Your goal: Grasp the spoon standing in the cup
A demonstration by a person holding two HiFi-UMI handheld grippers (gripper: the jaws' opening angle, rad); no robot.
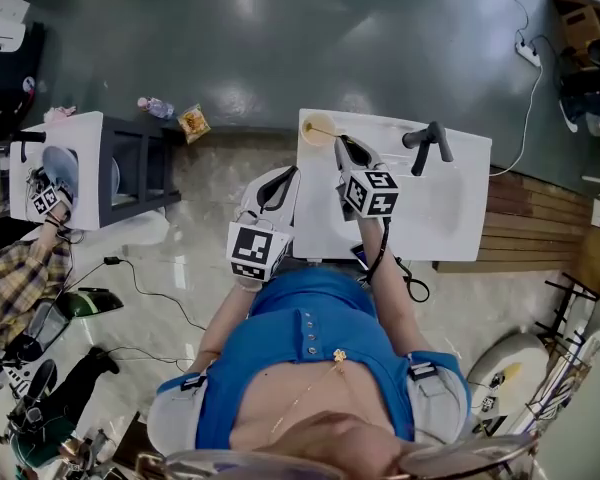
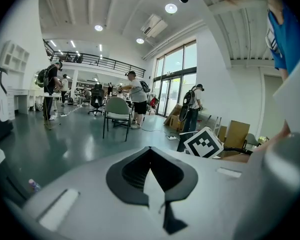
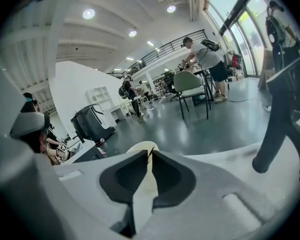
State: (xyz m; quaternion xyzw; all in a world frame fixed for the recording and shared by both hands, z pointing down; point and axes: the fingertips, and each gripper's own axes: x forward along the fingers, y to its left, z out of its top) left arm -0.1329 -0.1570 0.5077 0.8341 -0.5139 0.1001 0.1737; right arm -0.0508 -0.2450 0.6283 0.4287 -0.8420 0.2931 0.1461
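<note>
Spoon point(image 1: 327, 130) in cup point(image 1: 306, 126); right claw point(image 3: 150, 153) closed.

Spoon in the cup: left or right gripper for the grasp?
Right. The right gripper is over the table beside the cup holding the spoon, with the cup dead ahead in its view. The left gripper is off the table edge, facing the room. Both are shut; open first.

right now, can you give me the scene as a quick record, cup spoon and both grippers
cup: cream, far left corner of the white table
spoon: stands in the cup, handle leaning right
right gripper: shut, empty, just short of the cup, pointing at it
left gripper: shut, empty, beside the table's left edge
task: spoon not yet grasped
</note>
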